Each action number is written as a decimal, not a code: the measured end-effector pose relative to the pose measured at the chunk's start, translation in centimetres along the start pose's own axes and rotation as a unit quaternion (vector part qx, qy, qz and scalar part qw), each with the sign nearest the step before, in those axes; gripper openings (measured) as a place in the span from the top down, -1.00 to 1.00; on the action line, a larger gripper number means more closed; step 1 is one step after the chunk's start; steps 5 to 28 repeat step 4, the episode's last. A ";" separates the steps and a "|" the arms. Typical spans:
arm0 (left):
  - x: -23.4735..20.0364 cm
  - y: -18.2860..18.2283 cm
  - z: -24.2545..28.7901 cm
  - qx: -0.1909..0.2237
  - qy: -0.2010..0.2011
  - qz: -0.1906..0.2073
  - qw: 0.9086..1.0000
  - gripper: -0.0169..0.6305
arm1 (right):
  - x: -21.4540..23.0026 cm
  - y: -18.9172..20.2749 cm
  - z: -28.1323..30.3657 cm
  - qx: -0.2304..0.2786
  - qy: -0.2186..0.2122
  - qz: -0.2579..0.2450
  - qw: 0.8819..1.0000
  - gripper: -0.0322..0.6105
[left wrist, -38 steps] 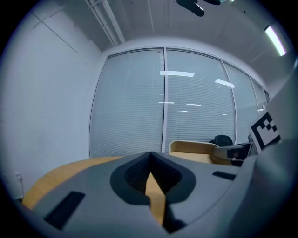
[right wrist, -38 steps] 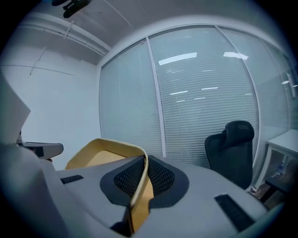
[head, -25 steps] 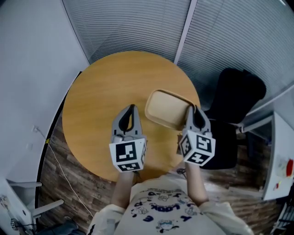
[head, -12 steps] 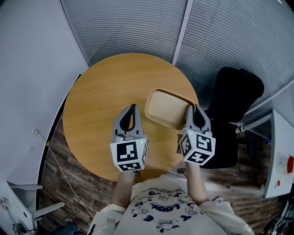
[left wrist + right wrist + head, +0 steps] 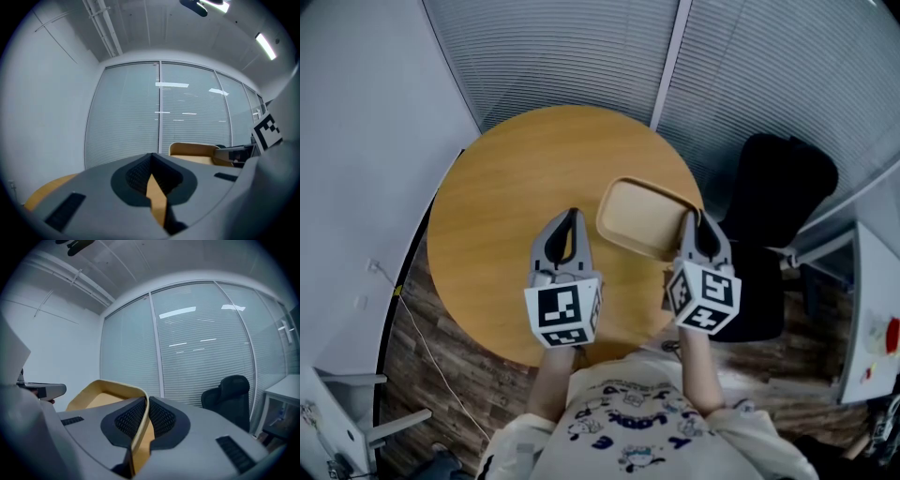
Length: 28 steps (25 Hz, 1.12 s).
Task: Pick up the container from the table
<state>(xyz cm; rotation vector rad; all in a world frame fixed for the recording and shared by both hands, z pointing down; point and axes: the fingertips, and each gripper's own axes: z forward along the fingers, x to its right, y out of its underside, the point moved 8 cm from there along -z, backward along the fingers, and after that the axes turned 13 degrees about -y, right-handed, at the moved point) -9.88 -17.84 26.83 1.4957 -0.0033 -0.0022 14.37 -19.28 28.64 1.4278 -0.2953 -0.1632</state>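
Wood-toned and round, the table spreads beneath both grippers. The tan container — a shallow tray — lies ahead and to the left of the right gripper, whose fingers are clamped on its near rim. The left gripper hovers beside it, fingers pressed together on nothing (only table shows past them). So the grasp looks made; the lift is what remains — whether the container has left the table, I cannot tell.

Right tool clamping container rim
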 end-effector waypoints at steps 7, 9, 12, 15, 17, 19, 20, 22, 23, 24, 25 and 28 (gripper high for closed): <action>0.4 -0.3 -0.1 0.001 0.001 0.001 1.000 0.94 | 0.2 -0.2 -0.2 0.000 -0.001 0.000 1.000 0.82; 0.4 -0.3 -0.1 0.001 0.001 0.001 1.000 0.94 | 0.2 -0.2 -0.2 0.000 -0.001 0.000 1.000 0.82; 0.4 -0.3 -0.1 0.001 0.001 0.001 1.000 0.94 | 0.2 -0.2 -0.2 0.000 -0.001 0.000 1.000 0.82; 0.4 -0.3 -0.1 0.001 0.001 0.001 1.000 0.94 | 0.2 -0.2 -0.2 0.000 -0.001 0.000 1.000 0.82; 0.4 -0.3 -0.1 0.001 0.001 0.001 1.000 0.94 | 0.2 -0.2 -0.2 0.000 -0.001 0.000 1.000 0.82; 0.4 -0.3 -0.1 0.001 0.001 0.001 1.000 0.94 | 0.2 -0.2 -0.2 0.000 -0.001 0.000 1.000 0.82; 0.4 -0.3 -0.1 0.001 0.001 0.001 1.000 0.94 | 0.2 -0.2 -0.2 0.000 -0.001 0.000 1.000 0.82; 0.4 -0.3 -0.1 0.001 0.001 0.001 1.000 0.94 | 0.2 -0.2 -0.2 0.000 -0.001 0.000 1.000 0.82; 0.4 -0.3 -0.1 0.001 0.001 0.001 1.000 0.94 | 0.2 -0.2 -0.2 0.000 -0.001 0.000 1.000 0.82; 0.4 -0.3 -0.1 0.001 0.001 0.001 1.000 0.94 | 0.2 -0.2 -0.2 0.000 -0.001 0.000 1.000 0.82; 0.4 -0.3 -0.1 0.001 0.001 0.001 1.000 0.94 | 0.2 -0.2 -0.2 0.000 -0.001 0.000 1.000 0.82; 0.4 -0.3 -0.1 0.001 0.001 0.001 1.000 0.94 | 0.2 -0.2 -0.2 0.000 -0.001 0.000 1.000 0.82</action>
